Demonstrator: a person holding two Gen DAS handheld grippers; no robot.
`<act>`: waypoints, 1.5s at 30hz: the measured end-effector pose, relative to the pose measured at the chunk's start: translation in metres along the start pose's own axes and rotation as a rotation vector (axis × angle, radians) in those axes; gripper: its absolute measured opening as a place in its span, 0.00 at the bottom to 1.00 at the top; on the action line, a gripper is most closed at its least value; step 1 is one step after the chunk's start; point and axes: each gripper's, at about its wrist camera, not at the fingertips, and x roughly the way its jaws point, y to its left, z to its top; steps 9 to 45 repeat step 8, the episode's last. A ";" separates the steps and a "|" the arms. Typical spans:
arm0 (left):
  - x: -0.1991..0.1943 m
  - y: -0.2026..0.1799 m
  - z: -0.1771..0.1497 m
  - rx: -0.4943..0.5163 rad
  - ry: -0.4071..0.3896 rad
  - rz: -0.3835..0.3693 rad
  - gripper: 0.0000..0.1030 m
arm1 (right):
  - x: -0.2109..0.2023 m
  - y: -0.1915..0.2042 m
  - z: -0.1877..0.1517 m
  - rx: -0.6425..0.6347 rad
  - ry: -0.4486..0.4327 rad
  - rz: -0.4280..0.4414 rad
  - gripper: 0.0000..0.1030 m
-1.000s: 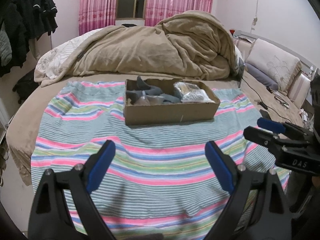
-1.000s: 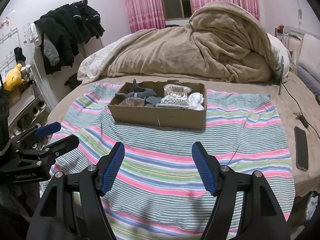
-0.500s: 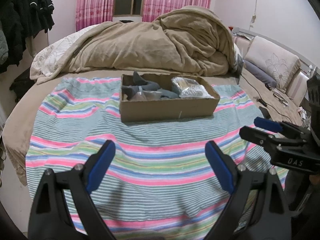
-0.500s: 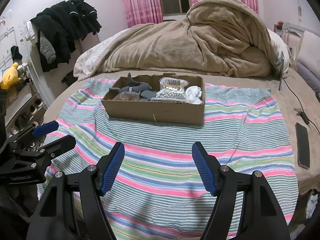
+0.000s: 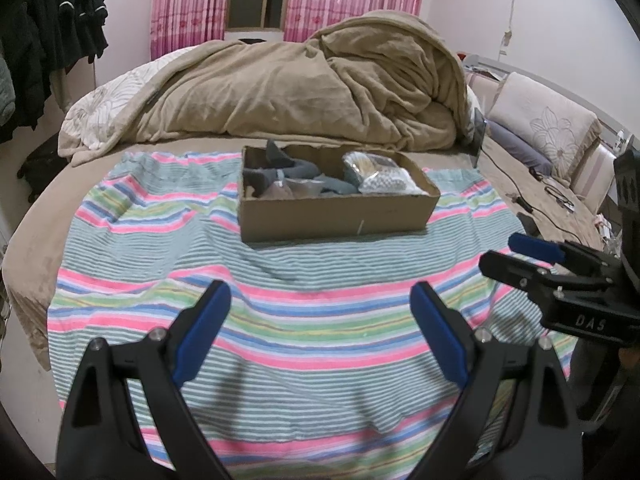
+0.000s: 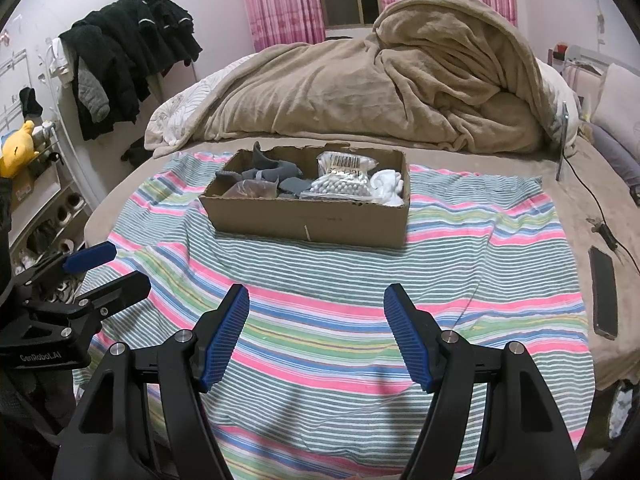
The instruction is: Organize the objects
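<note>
A: Status? Where do the task's things sit?

B: Brown open-top cardboard box sits mid-frame on the pink, green and blue striped cloth. Inside it: grey fabric pieces at the left, a clear bag of white beads with a barcode label at centre, white cloth at the right end. No loose item shows on the cloth itself.

A: Grippers?

B: Left gripper and right gripper both hang low in frame over the near cloth, blue pads spread wide, nothing between them. Well short of the box.

A: So sorted, or about to be unpacked?

B: Can't settle it. Everything being in the box fits a finished tidy-up; it equally fits a box waiting to be emptied and laid out. No move called either way.

A: If one gripper does go in?

B: Judgement only: come in from above the rim, take one item at a time. The bead bag looks slippery and saggy, so pinch a flat edge. The grey pieces overlap and may drag each other.

A: View differences?

B: Right wrist view shows the barcode, the white cloth and a dark phone at right on the tan bedsheet. Left wrist view hides the white cloth behind the bag, but shows the cream flowered pillow at upper right.
</note>
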 end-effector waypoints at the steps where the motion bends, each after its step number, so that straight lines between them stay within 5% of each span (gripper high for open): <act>1: 0.000 0.000 0.000 0.000 0.000 -0.001 0.90 | 0.000 0.000 0.000 0.000 0.000 -0.001 0.71; 45: 0.003 -0.001 0.000 0.003 0.007 -0.006 0.90 | -0.001 -0.001 0.002 -0.001 -0.001 -0.004 0.71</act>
